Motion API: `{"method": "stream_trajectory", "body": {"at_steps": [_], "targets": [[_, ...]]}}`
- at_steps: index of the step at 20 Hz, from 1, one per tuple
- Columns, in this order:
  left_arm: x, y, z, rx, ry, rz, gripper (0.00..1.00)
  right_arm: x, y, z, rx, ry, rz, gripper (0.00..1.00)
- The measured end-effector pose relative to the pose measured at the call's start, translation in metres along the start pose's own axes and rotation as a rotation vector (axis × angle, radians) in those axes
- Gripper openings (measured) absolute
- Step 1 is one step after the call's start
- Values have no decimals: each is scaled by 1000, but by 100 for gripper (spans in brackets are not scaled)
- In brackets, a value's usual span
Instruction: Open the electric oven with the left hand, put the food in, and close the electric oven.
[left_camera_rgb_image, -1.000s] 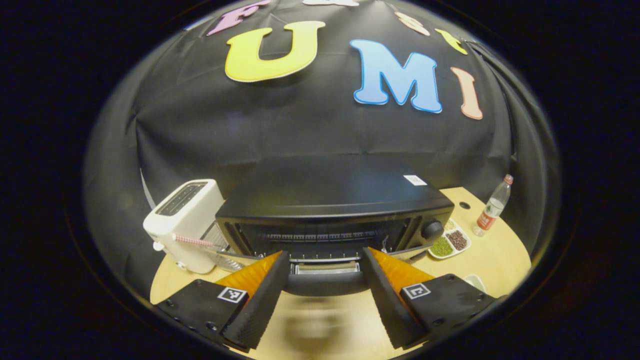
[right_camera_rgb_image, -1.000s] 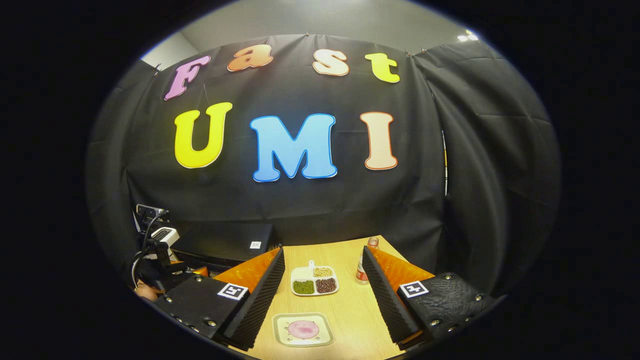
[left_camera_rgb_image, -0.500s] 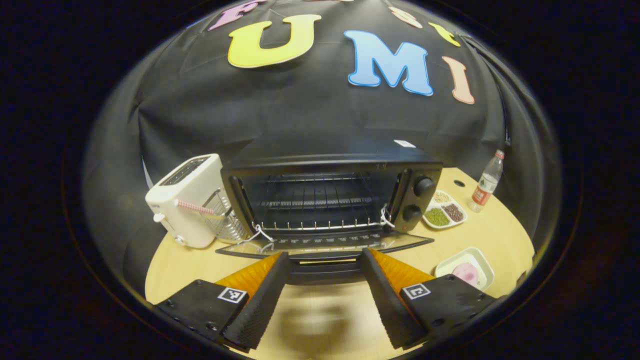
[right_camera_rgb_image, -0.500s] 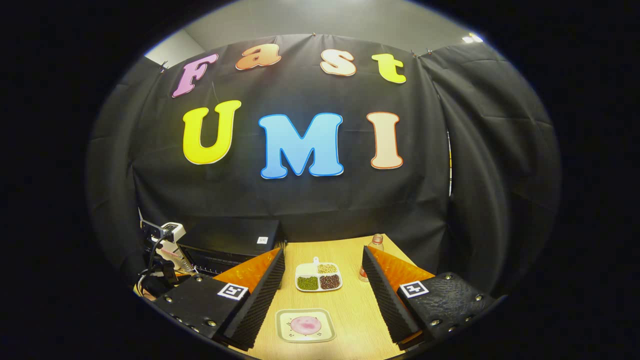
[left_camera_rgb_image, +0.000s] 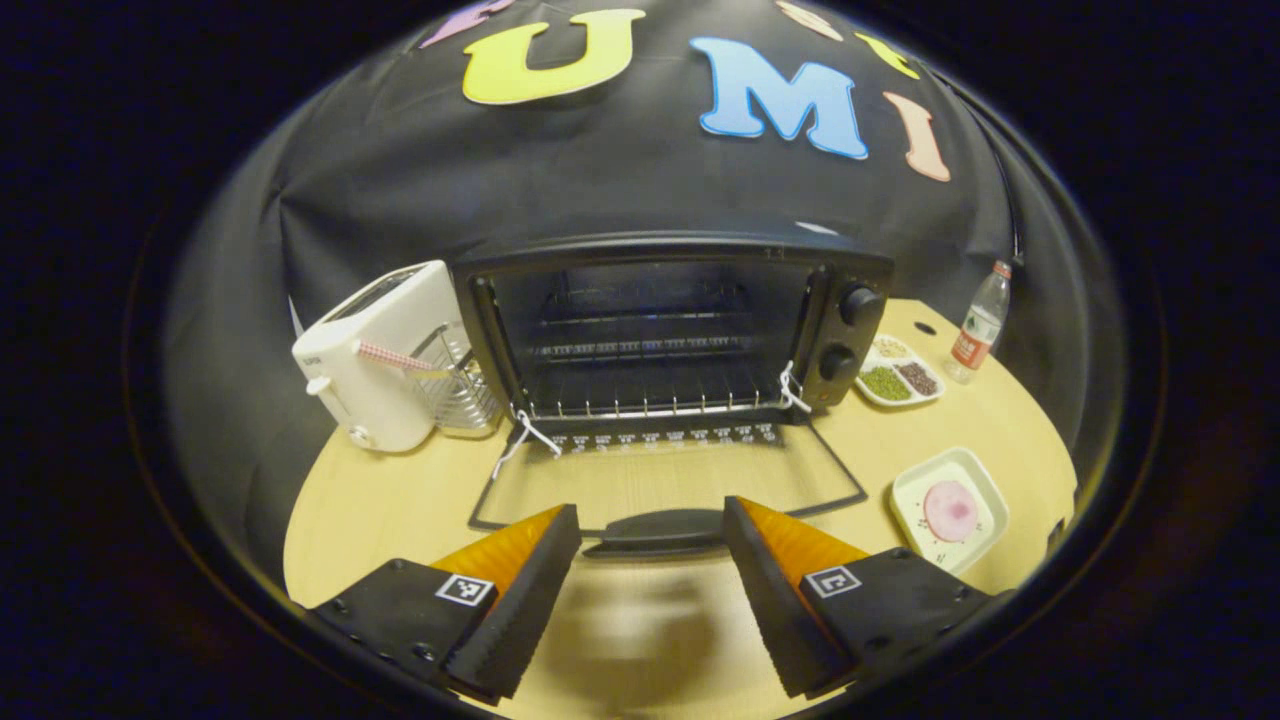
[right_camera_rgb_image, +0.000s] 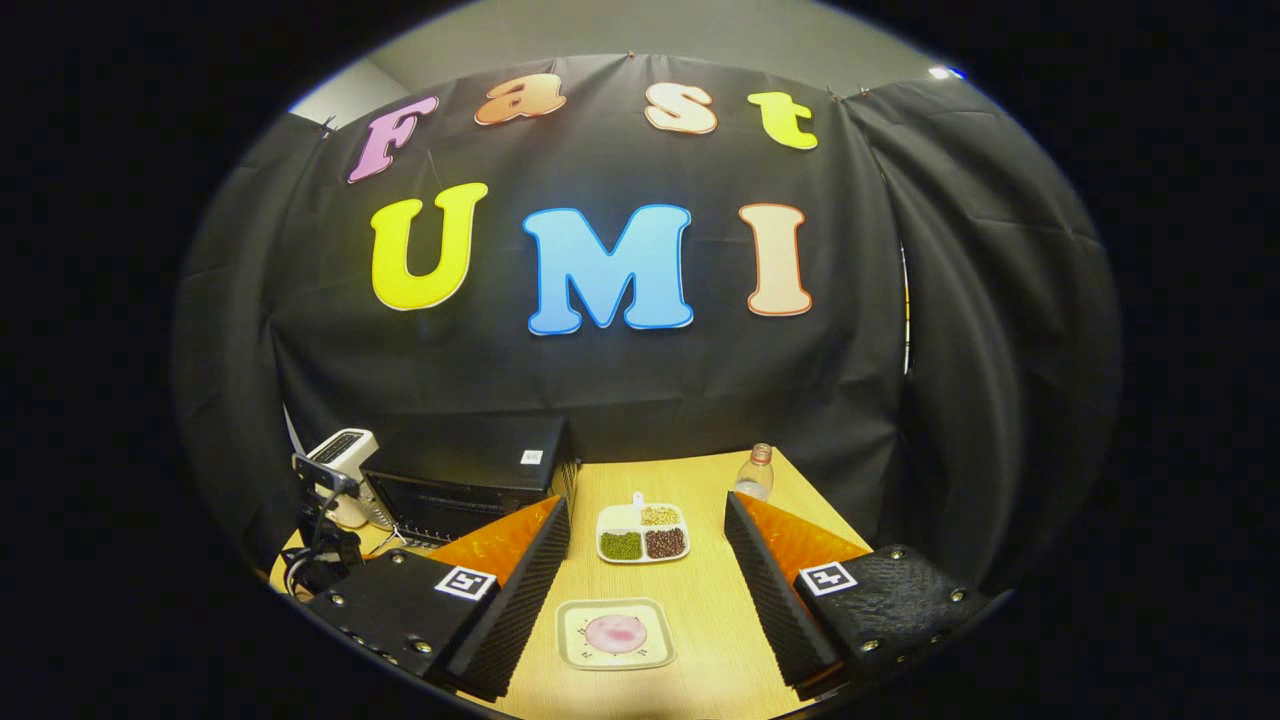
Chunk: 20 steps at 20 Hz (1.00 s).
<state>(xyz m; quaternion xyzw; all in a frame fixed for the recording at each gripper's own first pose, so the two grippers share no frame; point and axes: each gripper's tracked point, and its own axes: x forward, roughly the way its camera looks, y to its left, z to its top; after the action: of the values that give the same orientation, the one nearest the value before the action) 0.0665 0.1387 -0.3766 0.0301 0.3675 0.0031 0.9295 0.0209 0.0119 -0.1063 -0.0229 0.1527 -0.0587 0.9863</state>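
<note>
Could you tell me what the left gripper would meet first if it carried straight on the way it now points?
Most likely the black handle of the lowered glass oven door, lying just ahead between the open left gripper fingers; depth is uncertain.

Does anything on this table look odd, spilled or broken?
Nothing looks spilled or broken. One quirk: white string is tied at both hinge corners of the oven door, which lies fully open. The food sits neatly on its plate.

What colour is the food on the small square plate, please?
Pink food on a cream plate; right gripper view.
</note>
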Motion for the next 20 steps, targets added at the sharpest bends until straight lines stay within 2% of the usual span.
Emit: {"method": "stream_trajectory", "body": {"at_steps": [2, 3, 4, 5, 11, 13, 14, 15, 16, 20], "targets": [[-18, -2, 29, -19, -68, -9, 100, 6, -1, -10, 9, 46, 19, 95], [-29, -3, 48, -25, -113, -12, 97, 11, -3, -18, 12, 76, 32, 95], [-42, -3, 68, -25, -160, -14, 100, 17, -3, -26, 15, 113, 52, 95], [-54, -5, 88, -28, -206, -16, 97, 23, -3, -35, 23, 154, 74, 95], [-140, -8, 188, -72, -454, -28, 97, 60, -8, -107, 77, 480, 171, 95], [-172, -7, 212, -77, -526, -21, 100, 73, -16, -138, 91, 604, 174, 95], [-188, -5, 223, -79, -560, -16, 91, 77, -20, -152, 96, 656, 174, 95], [-201, -3, 232, -81, -588, -9, 91, 81, -25, -168, 94, 708, 165, 97], [-213, -1, 240, -86, -614, -3, 100, 86, -29, -179, 90, 753, 157, 98], [-244, 12, 254, -109, -677, 23, 100, 102, -42, -219, 67, 900, 124, 98]]}}
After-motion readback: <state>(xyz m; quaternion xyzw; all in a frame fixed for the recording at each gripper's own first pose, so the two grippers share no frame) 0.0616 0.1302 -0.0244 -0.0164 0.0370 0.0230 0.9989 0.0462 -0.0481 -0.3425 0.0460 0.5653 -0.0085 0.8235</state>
